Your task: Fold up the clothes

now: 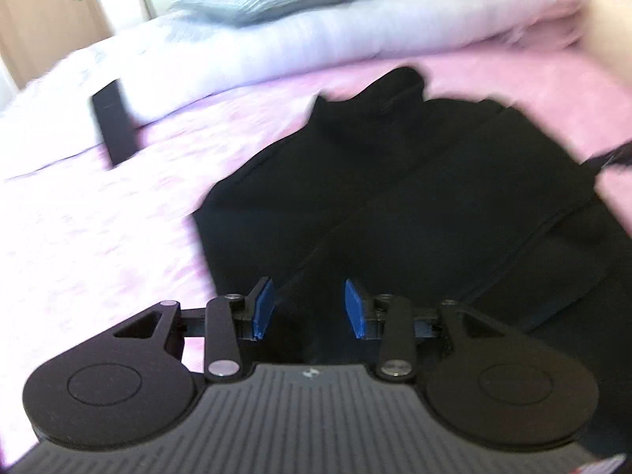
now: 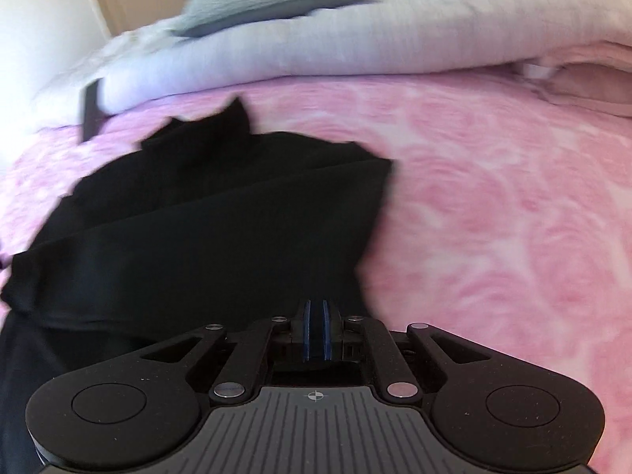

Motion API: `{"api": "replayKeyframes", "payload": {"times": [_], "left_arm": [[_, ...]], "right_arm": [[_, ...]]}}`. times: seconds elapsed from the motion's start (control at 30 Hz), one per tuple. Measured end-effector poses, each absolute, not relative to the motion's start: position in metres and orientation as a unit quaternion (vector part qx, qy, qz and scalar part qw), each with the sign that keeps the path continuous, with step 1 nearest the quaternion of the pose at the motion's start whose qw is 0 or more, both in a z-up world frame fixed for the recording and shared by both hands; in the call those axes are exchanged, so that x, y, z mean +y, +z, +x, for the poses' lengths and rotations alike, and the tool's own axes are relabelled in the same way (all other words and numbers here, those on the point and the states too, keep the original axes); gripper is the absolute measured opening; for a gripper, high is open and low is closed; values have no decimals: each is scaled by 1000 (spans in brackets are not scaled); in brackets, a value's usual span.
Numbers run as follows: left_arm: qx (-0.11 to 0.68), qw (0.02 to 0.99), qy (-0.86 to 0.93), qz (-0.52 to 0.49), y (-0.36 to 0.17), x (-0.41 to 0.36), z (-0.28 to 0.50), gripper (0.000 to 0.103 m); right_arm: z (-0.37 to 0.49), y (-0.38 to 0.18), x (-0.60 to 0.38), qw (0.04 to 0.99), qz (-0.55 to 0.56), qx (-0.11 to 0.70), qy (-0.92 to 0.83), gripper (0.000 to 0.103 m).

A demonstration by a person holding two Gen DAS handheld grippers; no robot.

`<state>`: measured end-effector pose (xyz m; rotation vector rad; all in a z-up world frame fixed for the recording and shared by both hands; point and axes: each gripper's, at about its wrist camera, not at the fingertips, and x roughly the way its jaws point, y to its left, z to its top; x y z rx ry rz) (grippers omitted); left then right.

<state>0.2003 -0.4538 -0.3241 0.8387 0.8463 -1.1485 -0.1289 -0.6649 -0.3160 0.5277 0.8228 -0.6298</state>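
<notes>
Looking at the bed (image 2: 493,197), we see the black garment (image 1: 395,197) lying at its 9 o'clock side, sides already folded inward. Our left tool (image 1: 309,308) stands apart above it; our right tool (image 2: 316,331) is together, whether on cloth we cannot tell. Further folds seem left.

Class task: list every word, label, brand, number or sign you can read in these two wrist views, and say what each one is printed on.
No readable words or numbers.
Small pale logo mark on the left gripper body: too blurred to read.
Crosshair circle symbol on the right gripper body: a sign, not text.
Red-and-white patch at the lower right corner of the left view: cut off, unreadable.
Black folded garment: no label visible.
</notes>
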Motion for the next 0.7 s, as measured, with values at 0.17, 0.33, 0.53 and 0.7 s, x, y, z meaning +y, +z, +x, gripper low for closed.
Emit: {"api": "replayKeyframes", "payload": {"times": [0.17, 0.33, 0.53, 0.7], "left_arm": [[383, 653, -542, 365, -342, -459, 211, 42], [382, 666, -548, 333, -326, -425, 227, 40], [365, 661, -568, 328, -275, -356, 217, 43], [337, 612, -609, 375, -263, -303, 185, 44]], "right_arm": [[-104, -353, -672, 799, 275, 441, -304, 5], [-111, -331, -663, 787, 260, 445, -339, 6], [-126, -284, -584, 764, 191, 465, -405, 6], [-158, -264, -525, 731, 285, 454, -423, 6]]}}
